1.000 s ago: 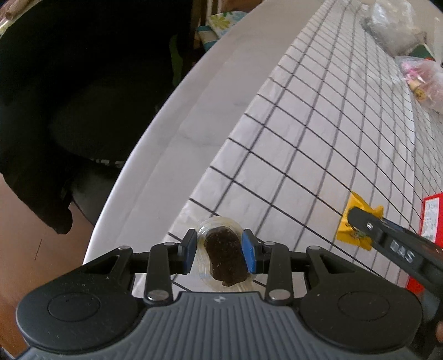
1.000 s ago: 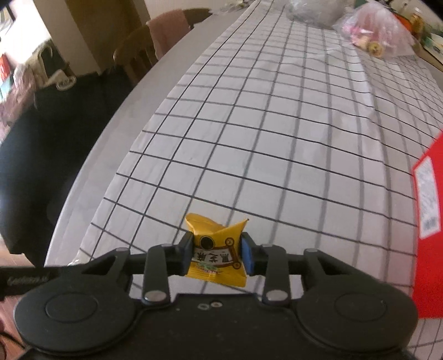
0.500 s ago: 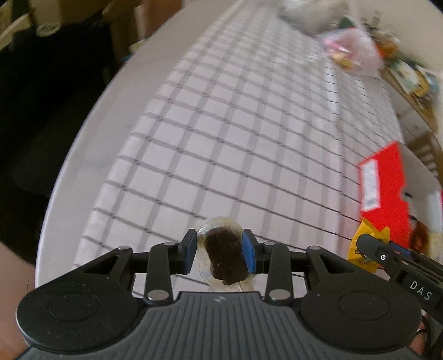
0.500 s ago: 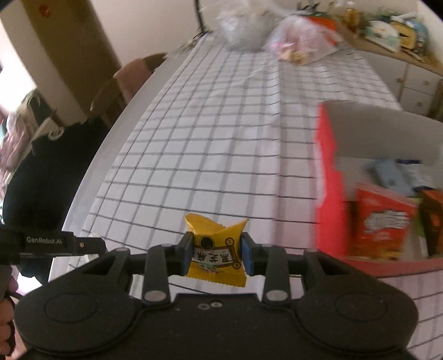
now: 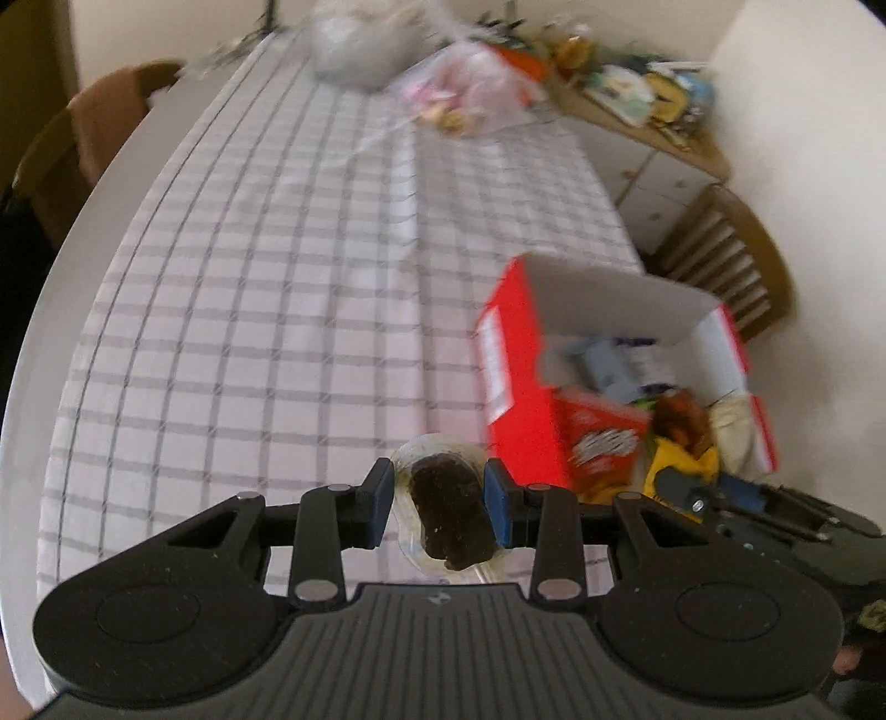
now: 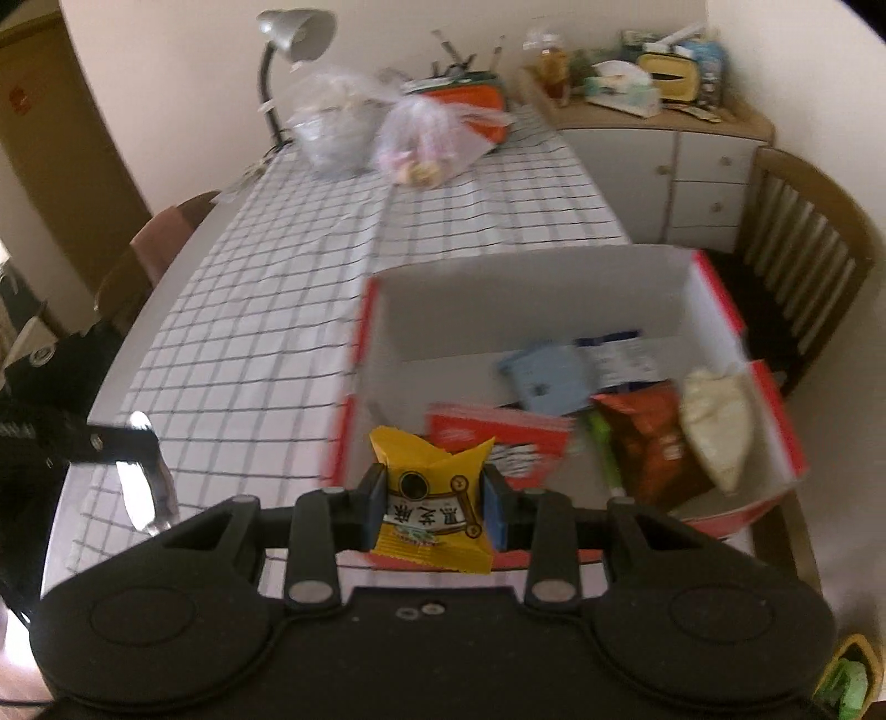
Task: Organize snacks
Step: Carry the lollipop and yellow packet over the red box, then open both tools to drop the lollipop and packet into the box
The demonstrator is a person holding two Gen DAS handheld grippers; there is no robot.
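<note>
My left gripper (image 5: 440, 501) is shut on a dark brown snack in clear wrap (image 5: 449, 515), held above the checked tablecloth (image 5: 266, 310) just left of the red box (image 5: 520, 382). My right gripper (image 6: 434, 507) is shut on a yellow snack packet (image 6: 432, 512) and hangs over the near left corner of the open red box (image 6: 360, 354). Several packets lie inside the box: a red one (image 6: 498, 443), an orange-brown one (image 6: 648, 448), a pale bag (image 6: 714, 421) and a blue one (image 6: 545, 376). In the left wrist view the right gripper with its yellow packet (image 5: 675, 459) shows beyond the box's near side.
Two clear plastic bags (image 6: 426, 138) (image 6: 326, 133) and a desk lamp (image 6: 288, 44) stand at the table's far end. A cluttered sideboard (image 6: 653, 127) and a wooden chair (image 6: 803, 238) are to the right. Another chair (image 6: 160, 243) is on the left.
Both grippers have swung right and risen, each still holding its snack. The red box, earlier at the frame edge, now lies open under the right gripper and beside the left one.
</note>
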